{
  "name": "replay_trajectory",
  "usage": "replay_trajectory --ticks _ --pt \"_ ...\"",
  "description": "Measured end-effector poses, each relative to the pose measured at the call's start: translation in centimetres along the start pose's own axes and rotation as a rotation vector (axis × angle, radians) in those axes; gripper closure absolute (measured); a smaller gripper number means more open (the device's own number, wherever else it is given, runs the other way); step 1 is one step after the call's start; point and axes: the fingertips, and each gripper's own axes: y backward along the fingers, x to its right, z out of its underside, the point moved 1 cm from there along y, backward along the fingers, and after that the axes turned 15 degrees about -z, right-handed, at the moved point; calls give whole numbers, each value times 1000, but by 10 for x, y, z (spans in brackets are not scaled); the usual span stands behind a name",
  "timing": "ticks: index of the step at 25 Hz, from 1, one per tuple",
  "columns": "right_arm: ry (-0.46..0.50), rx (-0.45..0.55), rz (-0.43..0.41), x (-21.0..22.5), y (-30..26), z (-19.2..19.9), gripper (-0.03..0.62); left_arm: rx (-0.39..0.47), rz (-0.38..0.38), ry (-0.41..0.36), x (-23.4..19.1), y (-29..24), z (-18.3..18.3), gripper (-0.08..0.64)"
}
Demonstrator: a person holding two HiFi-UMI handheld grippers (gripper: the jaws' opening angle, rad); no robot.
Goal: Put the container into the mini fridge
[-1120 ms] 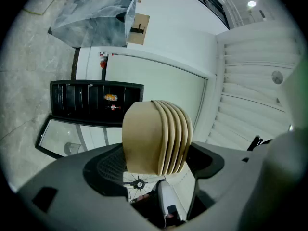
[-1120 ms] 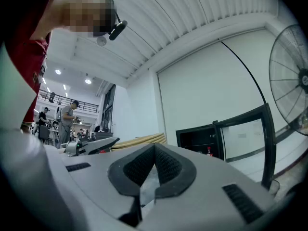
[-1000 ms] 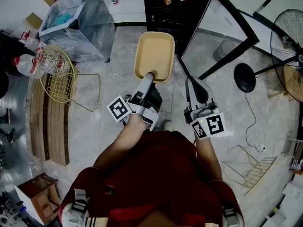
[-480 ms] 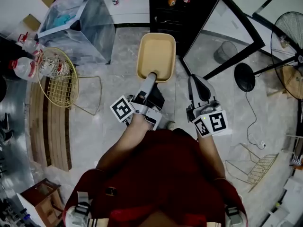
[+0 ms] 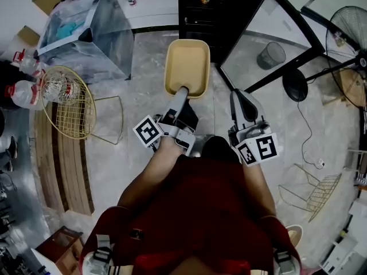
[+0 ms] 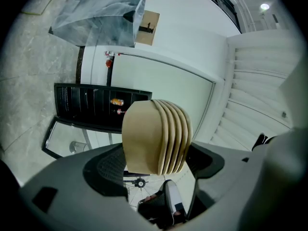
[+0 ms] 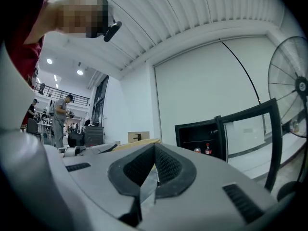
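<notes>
A beige rectangular container (image 5: pixel 187 67) hangs over the floor in front of me, with my left gripper (image 5: pixel 182 90) shut on its near rim. In the left gripper view the ribbed end of the container (image 6: pixel 154 136) sits clamped between the jaws of the left gripper (image 6: pixel 156 163). The black mini fridge (image 5: pixel 211 4) stands just beyond the container with its glass door (image 5: pixel 275 36) swung open to the right. A can and a bottle are on a shelf inside it. My right gripper (image 5: pixel 243 105) is beside the left one, shut and empty. In its own view the right gripper (image 7: pixel 154 150) points toward the open mini fridge (image 7: pixel 199 138).
A standing fan (image 5: pixel 347 33) with a round base is at the right, its cable trailing on the floor. A gold wire chair (image 5: pixel 71 102), a plastic-wrapped box (image 5: pixel 86 30) and a wooden bench (image 5: pixel 60 153) are at the left. A grey bin (image 5: pixel 270 55) shows behind the door glass. A wire rack (image 5: pixel 312 193) lies lower right.
The view has shifted a little as the person moves. The container stays in the left gripper in front of the fridge. The right gripper stays shut beside it.
</notes>
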Motion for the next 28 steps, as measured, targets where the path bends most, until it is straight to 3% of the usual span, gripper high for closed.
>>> replay_trajectory --ticks 14,28 --pt "18 -12 35 62 -29 12 593 -50 -43 -3 -34 -68 -16 170" --pt "24 -24 13 200 -63 25 593 -64 -62 -46 -72 -201 -23 170"
